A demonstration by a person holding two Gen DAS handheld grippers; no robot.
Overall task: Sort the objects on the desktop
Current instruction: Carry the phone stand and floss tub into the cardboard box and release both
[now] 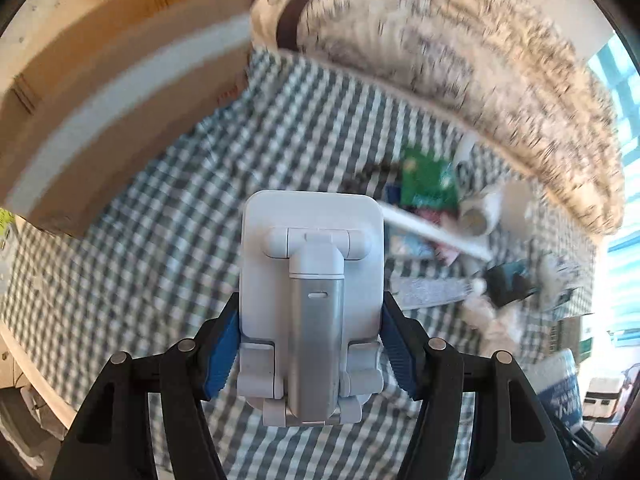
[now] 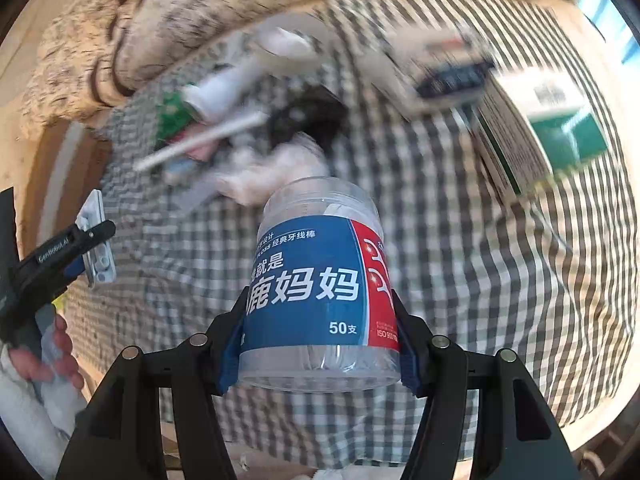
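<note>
- Left gripper clamps a white folding phone stand above the checked cloth.
- Right gripper squeezes a clear floss-pick jar, blue label, over that cloth, clutter pile beyond.

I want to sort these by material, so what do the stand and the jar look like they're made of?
Stand: likely matte white plastic with a brushed, metal-looking grey arm; moulded hinges show. Jar: clear glossy plastic, see-through walls, with a printed blue and red label.
</note>
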